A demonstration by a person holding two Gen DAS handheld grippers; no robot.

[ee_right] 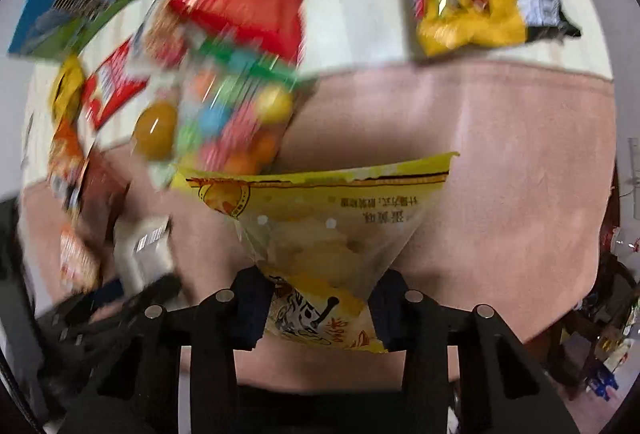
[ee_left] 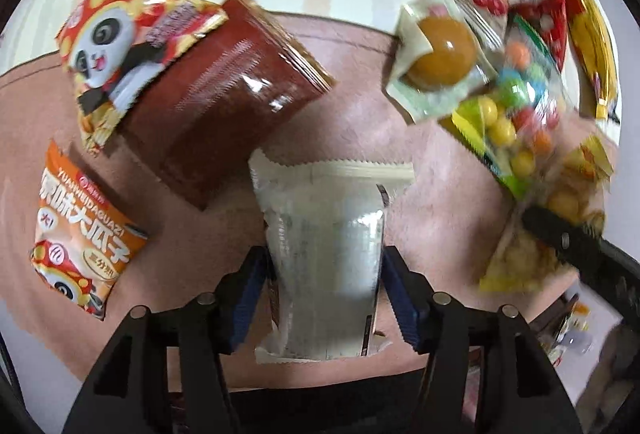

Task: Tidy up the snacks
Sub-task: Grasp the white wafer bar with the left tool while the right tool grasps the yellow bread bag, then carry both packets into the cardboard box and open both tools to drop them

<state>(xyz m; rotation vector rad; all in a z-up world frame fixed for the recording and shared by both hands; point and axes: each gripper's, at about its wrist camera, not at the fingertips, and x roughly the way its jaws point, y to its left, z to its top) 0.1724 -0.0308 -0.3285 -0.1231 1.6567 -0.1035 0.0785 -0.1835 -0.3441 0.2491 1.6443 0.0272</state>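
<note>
Worktop (ee_left: 352,45), draped in a pink cloth over a pale striped one, is seen from almost straight above by both cameras, with snacks scattered round its far half. Largest among them, a brown packet (ee_left: 224,97) lies at ten o'clock from the left gripper (ee_left: 326,294), partly overlapped by a panda-print bag (ee_left: 116,53), and an orange seed packet (ee_left: 80,238) lies at nine o'clock. A bag of coloured candy balls (ee_left: 516,125) is spread at two o'clock, between the two hands.

Directly between the left fingers (ee_left: 250,294) a white sachet (ee_left: 324,254) is found, its long axis running twelve to six, in line with the gripper, so that the blue pads bear on its two long edges. It is judged to be gripped, though only lightly, across its narrow width.

In the right wrist view, the yellow chip bag (ee_right: 320,218) is pinched at its narrow lower end by the right gripper (ee_right: 320,314); the fingers (ee_right: 252,310) are closed on it, and the bag fans out wide toward twelve o'clock, its sealed top edge lying across, nine to three.

Each packet is thus held by its own hand. The right fingers are glimpsed at four o'clock in the left view, well apart from the white sachet. The coming move is judged to be a lift, straight up along each gripper's axis.
</note>
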